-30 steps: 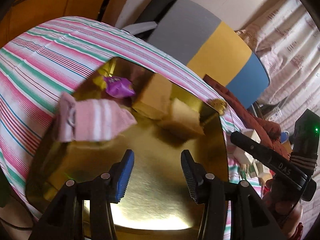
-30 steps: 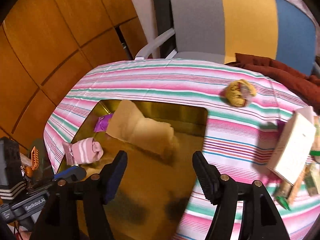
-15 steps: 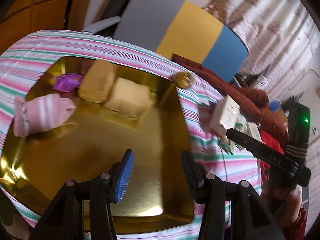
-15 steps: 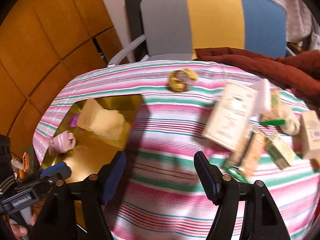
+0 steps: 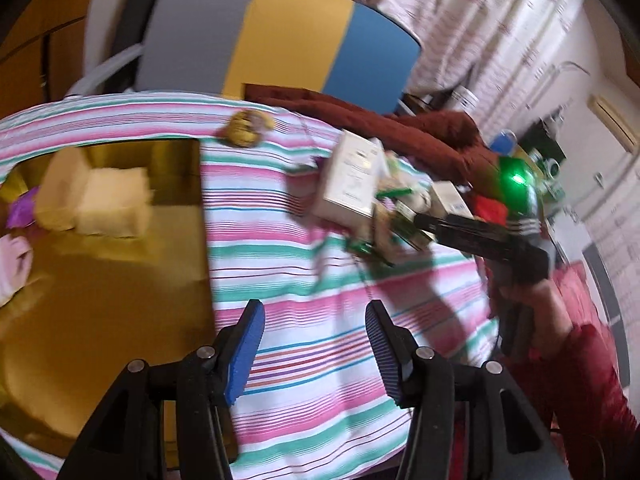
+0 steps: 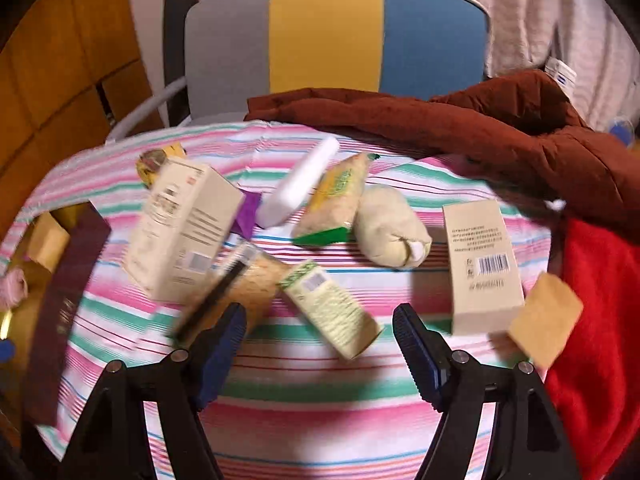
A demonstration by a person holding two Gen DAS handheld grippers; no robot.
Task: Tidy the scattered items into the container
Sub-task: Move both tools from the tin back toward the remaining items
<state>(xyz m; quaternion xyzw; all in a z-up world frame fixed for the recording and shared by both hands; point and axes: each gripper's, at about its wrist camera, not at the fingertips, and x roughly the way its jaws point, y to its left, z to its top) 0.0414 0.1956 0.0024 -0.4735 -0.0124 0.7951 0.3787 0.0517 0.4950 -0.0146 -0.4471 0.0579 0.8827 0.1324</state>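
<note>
Right wrist — cream boxes [image 6: 182, 228]: two | right gripper [image 6: 318, 330] jaws spreading, empty | left gripper [image 5: 314, 346] likewise

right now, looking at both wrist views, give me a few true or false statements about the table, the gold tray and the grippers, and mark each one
1. The right gripper holds a carton. False: its jaws are opening with nothing between them; the small green-printed carton lies on the cloth beyond.
2. Two yellow sponge blocks lie inside the gold tray. True.
3. The striped tablecloth is bare of items. False: boxes and packets are scattered there, among them a tall white box.
4. The left gripper is empty. True: its jaws are opening over bare cloth.
5. A dark red jacket lies at the table's far edge. True.
</note>
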